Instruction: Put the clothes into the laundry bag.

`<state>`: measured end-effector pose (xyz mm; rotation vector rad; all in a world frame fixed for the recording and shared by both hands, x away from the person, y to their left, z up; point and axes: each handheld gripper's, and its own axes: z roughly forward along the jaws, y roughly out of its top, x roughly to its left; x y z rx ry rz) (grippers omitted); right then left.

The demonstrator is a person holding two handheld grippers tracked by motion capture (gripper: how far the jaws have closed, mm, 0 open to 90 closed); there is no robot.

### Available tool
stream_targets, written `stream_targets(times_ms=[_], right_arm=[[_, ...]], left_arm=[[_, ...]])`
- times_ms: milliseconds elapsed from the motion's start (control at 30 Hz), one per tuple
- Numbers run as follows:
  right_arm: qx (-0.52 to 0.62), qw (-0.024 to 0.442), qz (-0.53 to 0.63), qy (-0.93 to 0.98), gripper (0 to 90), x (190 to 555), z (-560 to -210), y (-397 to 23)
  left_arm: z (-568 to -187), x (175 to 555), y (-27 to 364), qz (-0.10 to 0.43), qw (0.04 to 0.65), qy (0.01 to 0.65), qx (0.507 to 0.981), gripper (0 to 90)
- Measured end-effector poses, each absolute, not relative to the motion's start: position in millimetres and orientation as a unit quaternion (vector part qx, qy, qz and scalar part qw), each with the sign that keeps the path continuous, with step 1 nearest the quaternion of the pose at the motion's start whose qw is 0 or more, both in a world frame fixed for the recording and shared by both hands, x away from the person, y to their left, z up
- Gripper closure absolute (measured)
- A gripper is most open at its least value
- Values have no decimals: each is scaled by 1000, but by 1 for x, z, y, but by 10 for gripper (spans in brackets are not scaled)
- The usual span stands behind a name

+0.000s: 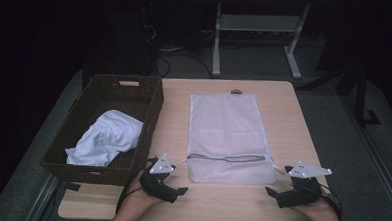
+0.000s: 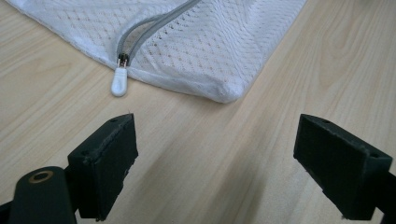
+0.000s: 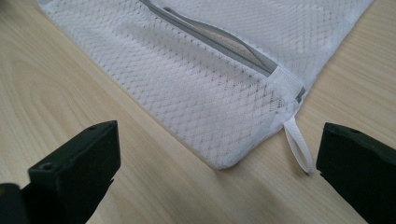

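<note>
A white mesh laundry bag [image 1: 228, 137] lies flat in the middle of the wooden table [image 1: 293, 125], its grey zipper [image 1: 228, 157] running across near the front end. My left gripper [image 1: 179, 192] rests on the table just left of the bag's front corner, jaws open and empty; in the left gripper view [image 2: 224, 168] the white zipper pull [image 2: 118, 85] lies just ahead. Right of the bag's other front corner my right gripper [image 1: 271, 193] is open and empty too; the right gripper view [image 3: 219, 168] has the bag's corner [image 3: 224, 154] and a white loop [image 3: 299, 149] between the jaws.
A dark wicker basket [image 1: 99, 94] stands on the table's left side with a crumpled white cloth [image 1: 108, 136] inside. Beyond the far edge are white desk legs [image 1: 217, 36] and cables on a dark floor.
</note>
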<state>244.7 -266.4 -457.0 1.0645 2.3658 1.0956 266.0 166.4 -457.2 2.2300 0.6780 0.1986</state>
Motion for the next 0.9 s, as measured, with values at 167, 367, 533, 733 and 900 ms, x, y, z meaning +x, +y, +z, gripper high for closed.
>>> stream_targets(times_ms=[167, 367, 533, 733, 900], right_arm=[[374, 158, 385, 829, 0, 246, -456, -268], [378, 159, 379, 830, 59, 250, -452, -266], [385, 161, 384, 824, 60, 252, -450, -266], [383, 167, 385, 823, 60, 257, -447, -262], [369, 167, 386, 829, 60, 263, -444, -255]], left_arm=[[-458, 267, 166, 79, 391, 268, 877, 130], [-459, 267, 166, 77, 389, 266, 879, 131], [-458, 268, 165, 74, 394, 265, 877, 131], [-458, 268, 164, 71, 393, 262, 879, 131], [-458, 269, 163, 77, 392, 267, 877, 131]])
